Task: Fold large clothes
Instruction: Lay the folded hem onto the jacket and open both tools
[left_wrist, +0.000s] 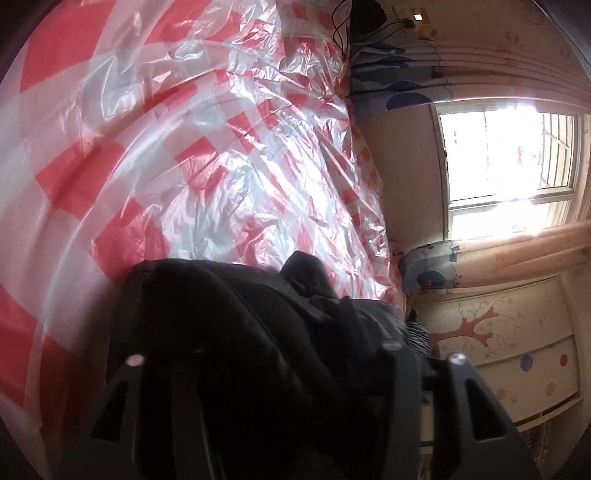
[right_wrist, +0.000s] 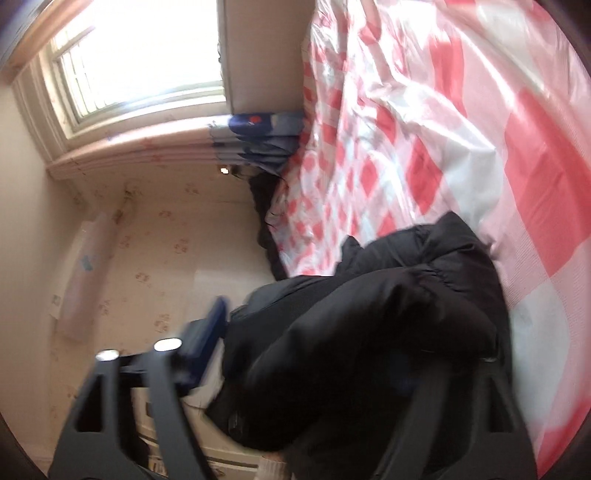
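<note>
A black puffy jacket hangs bunched between both grippers, over a bed covered with red-and-white checked plastic sheet. My left gripper has its fingers wide apart with the jacket's thick fabric filling the gap between them; its grip point is hidden by the cloth. In the right wrist view the jacket drapes over the right finger and fills the space between the fingers of my right gripper; the left finger stands bare. The view is tilted and blurred.
A bright window with pink curtains is beside the bed. A cream cabinet with a painted tree stands near the bed edge. Blue patterned bedding lies at the bed's far end. A wallpapered wall is to the left.
</note>
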